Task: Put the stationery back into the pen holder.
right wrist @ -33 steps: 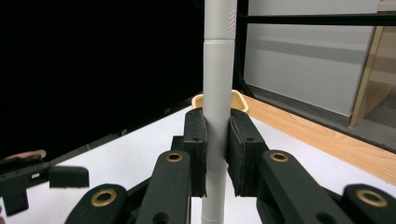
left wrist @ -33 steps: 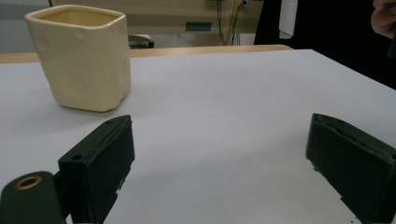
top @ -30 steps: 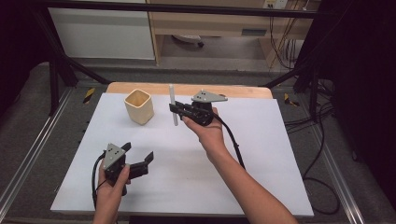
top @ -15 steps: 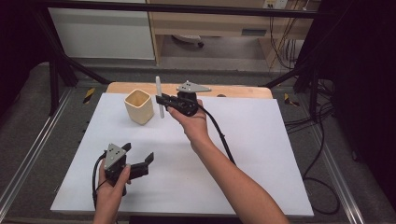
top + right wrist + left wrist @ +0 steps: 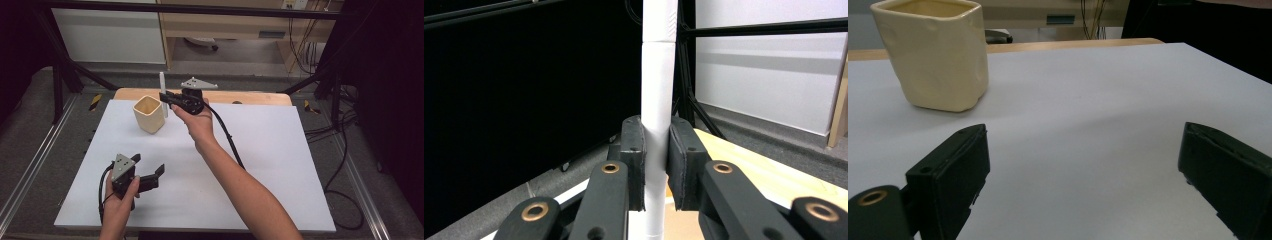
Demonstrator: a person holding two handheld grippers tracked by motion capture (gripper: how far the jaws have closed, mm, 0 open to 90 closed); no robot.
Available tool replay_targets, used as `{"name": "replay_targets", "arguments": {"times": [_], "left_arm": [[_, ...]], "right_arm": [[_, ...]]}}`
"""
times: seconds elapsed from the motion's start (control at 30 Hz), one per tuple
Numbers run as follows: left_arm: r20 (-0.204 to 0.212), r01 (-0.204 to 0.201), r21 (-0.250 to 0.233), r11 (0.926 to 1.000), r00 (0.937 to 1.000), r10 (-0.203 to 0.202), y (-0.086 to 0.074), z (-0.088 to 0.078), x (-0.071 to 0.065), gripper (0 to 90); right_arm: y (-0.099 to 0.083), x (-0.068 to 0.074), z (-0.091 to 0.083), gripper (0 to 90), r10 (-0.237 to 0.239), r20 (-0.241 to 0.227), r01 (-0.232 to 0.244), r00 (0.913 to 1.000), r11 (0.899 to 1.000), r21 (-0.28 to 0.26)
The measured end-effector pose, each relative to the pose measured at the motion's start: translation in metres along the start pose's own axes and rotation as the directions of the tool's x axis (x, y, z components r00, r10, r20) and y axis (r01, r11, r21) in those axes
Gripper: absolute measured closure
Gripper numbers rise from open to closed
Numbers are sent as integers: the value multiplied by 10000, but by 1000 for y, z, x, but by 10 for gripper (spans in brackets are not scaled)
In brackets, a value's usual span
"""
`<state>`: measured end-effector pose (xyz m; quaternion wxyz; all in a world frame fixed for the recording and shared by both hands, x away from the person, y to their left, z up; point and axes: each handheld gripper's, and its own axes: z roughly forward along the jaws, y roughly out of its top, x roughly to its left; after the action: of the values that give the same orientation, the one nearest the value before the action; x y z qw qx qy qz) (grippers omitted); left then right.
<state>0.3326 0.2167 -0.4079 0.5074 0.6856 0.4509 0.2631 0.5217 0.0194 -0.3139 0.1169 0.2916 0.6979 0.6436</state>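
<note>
- Right tool (image 5: 166, 96): I have it clamped on a white stick (image 5: 163, 92), pads pressing both sides near its lower part. The stick stands upright, which I judge suits a straight drop into a container. In the high view it sits just beside the cup's right edge, raised off the desk.
- Cup (image 5: 149, 114): cream, squarish, upright on the far left part of the white desk (image 5: 280, 165). Mouth faces up; what shows of the inside looks bare, though I cannot see its bottom.
- Left tool (image 5: 147, 176): jaws wide apart, holding nothing, low over the near left of the desk, well apart from the cup. I judge it is parked clear of the right hand's path.
- Left gripper view: cup (image 5: 935, 55) ahead of the spread jaws.
</note>
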Motion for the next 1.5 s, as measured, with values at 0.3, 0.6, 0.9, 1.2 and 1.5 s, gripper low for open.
{"name": "replay_targets", "arguments": {"times": [0.3,0.6,0.9,1.2,1.5], "left_arm": [[-34,36,-33,10000,10000,-36,0,0,-1,70],[-2,41,-49,10000,10000,-41,0,1,-2,71],[-54,27,-28,10000,10000,-27,0,0,-1,72],[-81,28,-31,10000,10000,-29,0,1,-1,74],[-93,50,-37,10000,9999,-51,0,0,0,74]], "right_arm": [[9,2,13,787,49,-23,-49,10000,9999,-126],[11,7,26,787,-68,-74,68,9999,10000,-15],[14,9,40,787,-185,-3,185,9998,9998,58],[16,13,48,787,-283,-117,284,9995,9996,85],[17,16,55,787,-319,-186,317,9993,9995,-77]]}}
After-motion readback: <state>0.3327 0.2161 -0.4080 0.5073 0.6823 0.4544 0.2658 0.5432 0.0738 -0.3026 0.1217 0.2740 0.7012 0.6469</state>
